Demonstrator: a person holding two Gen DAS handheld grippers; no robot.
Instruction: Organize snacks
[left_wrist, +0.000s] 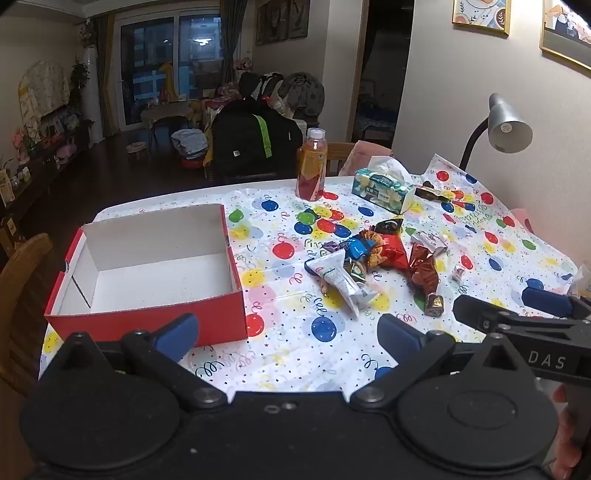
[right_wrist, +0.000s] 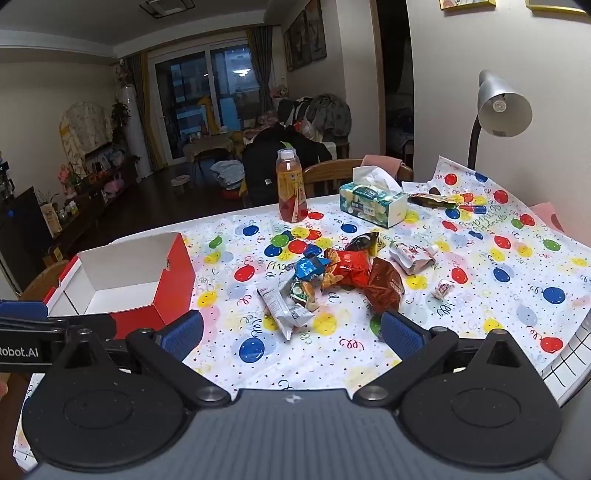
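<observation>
White packet (right_wrist: 282, 307) points toward camera, seemingly.

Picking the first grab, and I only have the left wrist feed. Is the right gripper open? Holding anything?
Observer: The right gripper is open with nothing between its pads. The white packet lies just ahead of it.
Operator: Anything off to its right?
Observer: Yes, a white sheet with black grid lines at the far right of its view.
</observation>
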